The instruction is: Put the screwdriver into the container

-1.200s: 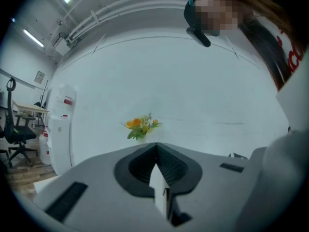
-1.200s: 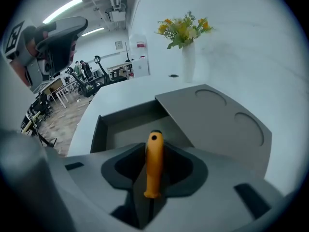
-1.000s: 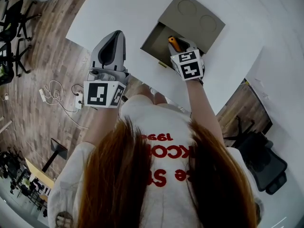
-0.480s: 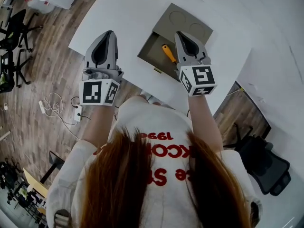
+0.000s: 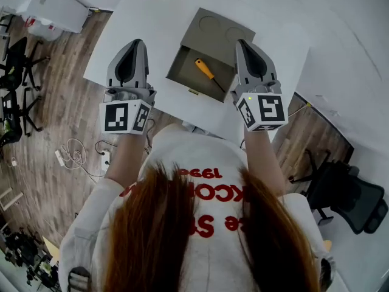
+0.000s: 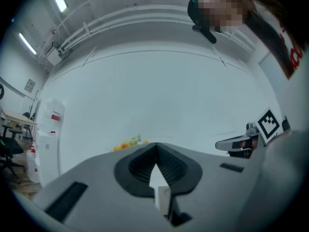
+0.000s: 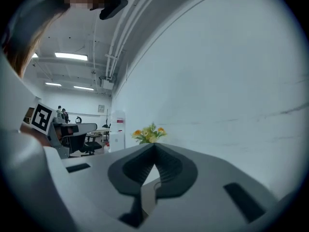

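The screwdriver [image 5: 205, 70], with an orange handle and a dark shaft, lies free on the floor of the open grey container [image 5: 180, 70] on the white table [image 5: 152, 17]. The container's lid [image 5: 220, 29] stands folded back behind it. My right gripper [image 5: 240, 42] is held up to the right of the container, shut and empty, pointing away from me. My left gripper [image 5: 137, 41] hovers to the left of the container, also shut with nothing in it. Both gripper views look at the white wall past closed jaws: the left gripper [image 6: 155, 145] and the right gripper [image 7: 154, 145].
A bunch of yellow flowers [image 7: 148, 133] stands at the table's far edge. A white cabinet [image 5: 51, 5] and office chairs [image 5: 15, 59] are on the wooden floor at left, with cables [image 5: 73, 154] beside them. Another dark chair [image 5: 349, 193] stands at right.
My right gripper let go of the screwdriver in the container, drew back toward me to the right and closed empty. The left gripper hardly moved.
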